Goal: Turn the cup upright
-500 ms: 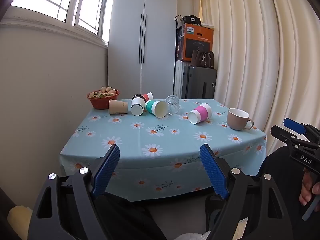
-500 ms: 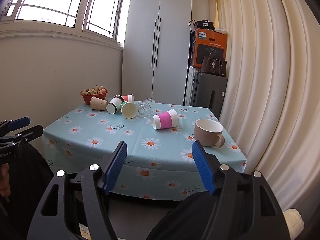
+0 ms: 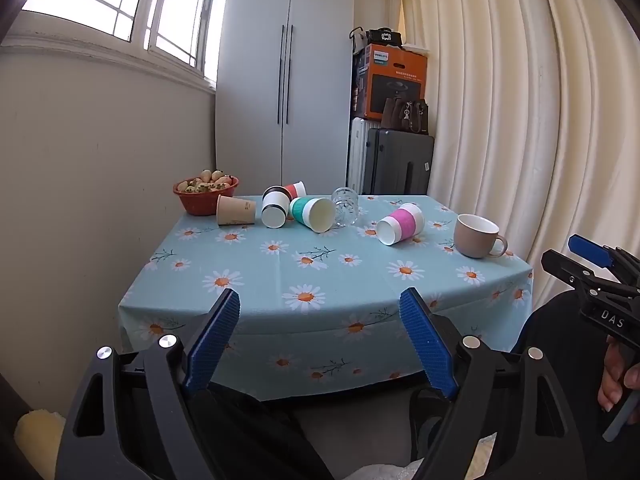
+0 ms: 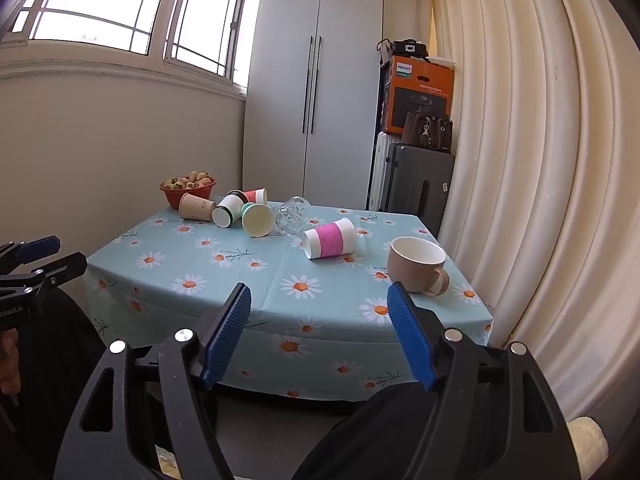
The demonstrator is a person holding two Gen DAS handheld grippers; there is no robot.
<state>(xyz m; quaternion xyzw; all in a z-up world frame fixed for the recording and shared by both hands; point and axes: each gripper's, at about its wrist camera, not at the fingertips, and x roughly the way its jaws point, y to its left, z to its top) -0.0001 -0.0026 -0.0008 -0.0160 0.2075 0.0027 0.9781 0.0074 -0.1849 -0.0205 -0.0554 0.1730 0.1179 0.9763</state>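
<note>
Left wrist view
Table (image 3: 248, 264): six cups are seen lying on their sides; a mug (image 3: 476, 236) stands upright at the right.
Pink cup (image 3: 400, 224): tipped, mouth toward the camera, well apart from the grippers; judged the nearest candidate.
Left gripper (image 3: 320, 316): held short of the table edge, jaws wide apart, nothing held or touched.

Right wrist view
Pink cup (image 4: 330, 238): found near the mug (image 4: 416, 264), clear of the far cluster.
Right gripper (image 4: 319, 310): jaws wide apart, empty, aimed tableward; approach judged not yet begun.
</note>
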